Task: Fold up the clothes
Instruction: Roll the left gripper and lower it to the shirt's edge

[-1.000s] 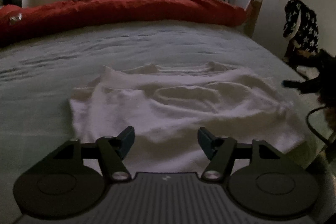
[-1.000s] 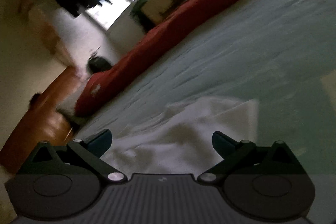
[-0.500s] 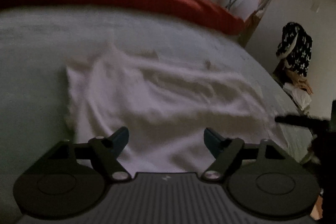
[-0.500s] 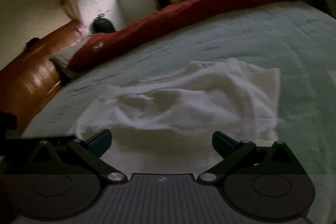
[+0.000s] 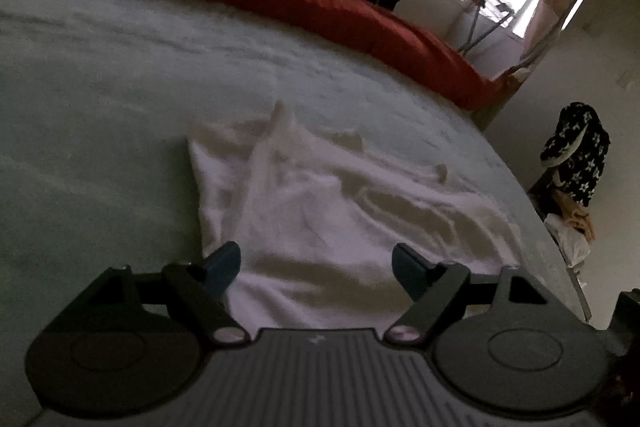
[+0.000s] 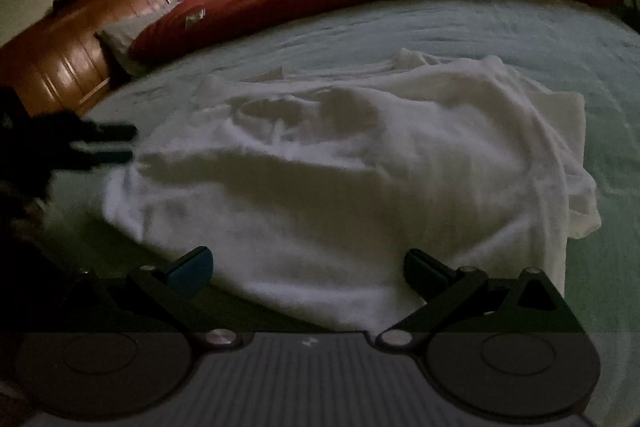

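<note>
Rumpled soft white garment (image 6: 340, 163) on pale bedsheet (image 5: 120, 75); both tools (image 5: 316, 267) (image 6: 308, 269) spread apart, empty.

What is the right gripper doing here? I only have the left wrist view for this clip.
Observer: The right gripper is open and holds nothing, poised over the near edge of the white garment.
Operator: Where does my left gripper sit, seen from there?
Observer: The left gripper shows as a dark blur at the garment's left edge; I cannot tell if they touch.
Operator: Anything past that side?
Observer: A wooden headboard, with a grey pillow against it.
</note>
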{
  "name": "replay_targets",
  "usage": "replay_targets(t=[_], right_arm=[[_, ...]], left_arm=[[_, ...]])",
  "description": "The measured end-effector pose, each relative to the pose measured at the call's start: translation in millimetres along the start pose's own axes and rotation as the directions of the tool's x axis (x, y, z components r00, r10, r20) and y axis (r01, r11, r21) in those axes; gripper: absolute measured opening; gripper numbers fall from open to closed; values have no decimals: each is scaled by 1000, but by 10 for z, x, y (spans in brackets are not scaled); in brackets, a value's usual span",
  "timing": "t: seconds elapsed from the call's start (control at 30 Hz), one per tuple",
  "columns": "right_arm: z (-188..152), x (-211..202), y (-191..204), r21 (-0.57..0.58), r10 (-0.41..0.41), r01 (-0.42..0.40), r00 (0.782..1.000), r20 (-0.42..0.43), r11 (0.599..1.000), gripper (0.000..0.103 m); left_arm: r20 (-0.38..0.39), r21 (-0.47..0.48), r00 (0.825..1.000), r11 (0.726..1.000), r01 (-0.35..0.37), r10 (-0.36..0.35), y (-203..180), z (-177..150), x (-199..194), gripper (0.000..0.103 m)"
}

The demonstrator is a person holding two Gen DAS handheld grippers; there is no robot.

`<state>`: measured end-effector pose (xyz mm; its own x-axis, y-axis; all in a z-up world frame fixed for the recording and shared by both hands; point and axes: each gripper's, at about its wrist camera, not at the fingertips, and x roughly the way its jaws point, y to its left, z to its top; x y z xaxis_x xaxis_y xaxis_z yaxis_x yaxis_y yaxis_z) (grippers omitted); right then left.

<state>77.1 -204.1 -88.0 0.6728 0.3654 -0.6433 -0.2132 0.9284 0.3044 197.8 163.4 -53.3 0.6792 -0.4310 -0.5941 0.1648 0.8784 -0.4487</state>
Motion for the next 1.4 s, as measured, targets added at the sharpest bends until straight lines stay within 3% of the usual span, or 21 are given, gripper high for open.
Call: replay_targets(t=[0.1, 0.17, 0.3, 0.43, 0.83, 1.03, 1.17, 1.3, 1.4], right_arm=[[-13, -3, 33, -24, -16, 16, 1000, -3, 1000, 103], [-17, -7, 44, -32, -21, 21, 1000, -3, 999, 103], [-23, 15, 63, -55, -29, 28, 1000, -4, 998, 103], [-19, 28, 75, -72, -33, 32, 999, -10, 997, 103], [-14, 51, 92, -90, -45, 44, 999, -15, 995, 103], [-19, 42, 67, -92, -30, 29, 999, -15, 995, 103], [-20, 40, 56, -95, -25, 23, 1000, -14, 995, 103], [-18, 49, 74, -104, -31, 29, 999, -15, 994, 103], [-11, 48, 85, -98, -35, 33, 999, -16, 995, 103]], left_arm=[[31, -7, 1000, 1000, -1, 1, 75, 126, -95, 83], [25, -87, 1000, 996, 18, -15, 237, 207, -81, 83], [-45, -238, 997, 969, 57, -70, 561, 231, 94, 83], [-89, -310, 989, 947, 83, -115, 736, 185, 308, 82], [-121, -350, 953, 910, 221, -278, 812, 412, 945, 81], [-176, -274, 941, 933, 235, -289, 666, 295, 821, 80], [-162, -289, 930, 917, 275, -330, 723, 144, 666, 77], [-152, -335, 922, 896, 292, -357, 796, 222, 804, 77], [-172, -316, 921, 905, 284, -349, 733, 364, 990, 77]])
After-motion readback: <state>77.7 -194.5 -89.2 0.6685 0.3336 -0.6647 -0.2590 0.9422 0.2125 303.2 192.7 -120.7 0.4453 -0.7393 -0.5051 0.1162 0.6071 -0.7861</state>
